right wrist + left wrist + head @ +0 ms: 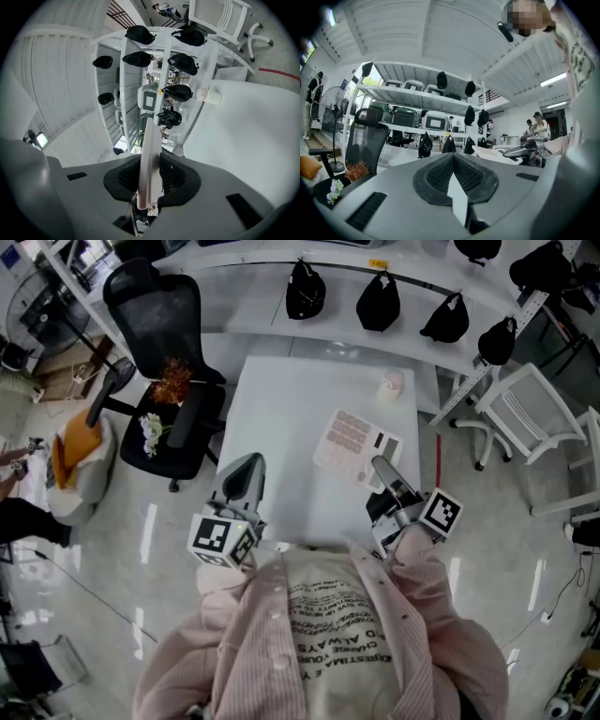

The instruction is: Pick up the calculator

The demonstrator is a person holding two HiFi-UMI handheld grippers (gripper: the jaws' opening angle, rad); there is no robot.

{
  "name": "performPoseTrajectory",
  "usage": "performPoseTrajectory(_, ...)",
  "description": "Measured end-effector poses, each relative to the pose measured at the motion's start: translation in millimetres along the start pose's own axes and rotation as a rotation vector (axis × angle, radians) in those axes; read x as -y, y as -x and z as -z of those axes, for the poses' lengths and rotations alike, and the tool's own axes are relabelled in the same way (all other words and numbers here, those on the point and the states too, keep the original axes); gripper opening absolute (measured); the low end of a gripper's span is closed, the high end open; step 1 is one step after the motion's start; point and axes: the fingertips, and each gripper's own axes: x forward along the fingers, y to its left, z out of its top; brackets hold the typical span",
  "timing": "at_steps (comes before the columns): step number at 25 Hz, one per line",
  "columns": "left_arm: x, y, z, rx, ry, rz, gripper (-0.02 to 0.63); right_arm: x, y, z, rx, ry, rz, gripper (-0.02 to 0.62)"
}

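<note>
Pinching the calculator (149, 154) by its near end, the right gripper (150, 163) is rolled onto its side, with one pad above and one below the thin slab, which shows edge-on between them in the right gripper view. From the head view the right gripper (380, 468) reaches in from the near right corner of the table (281, 418), and the calculator (354, 440) sits toward the right edge, about midway between the near and far edges. The grasp looks made, so the step in hand is the lift itself. I cannot tell whether the far end is off the table yet. The next move calls for a straight rise with the wrist kept level, since a hold at one end lets the free end droop or swing. The calculator is a flat pale pink slab with rows of pink keys and a small dark display near one corner, light and stiff by the look of it. The left gripper (452, 161) has its pads pressed together on nothing, and it hangs over the near left edge of the table (246, 472), well apart from the calculator.
</note>
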Motion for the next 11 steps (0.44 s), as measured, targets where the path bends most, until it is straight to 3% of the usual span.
performPoseTrajectory(11, 0.3, -5.6, 3.6, -0.016, 0.002, 0.000, 0.002, 5.7, -0.5, -1.6, 0.007, -0.025, 0.013, 0.077)
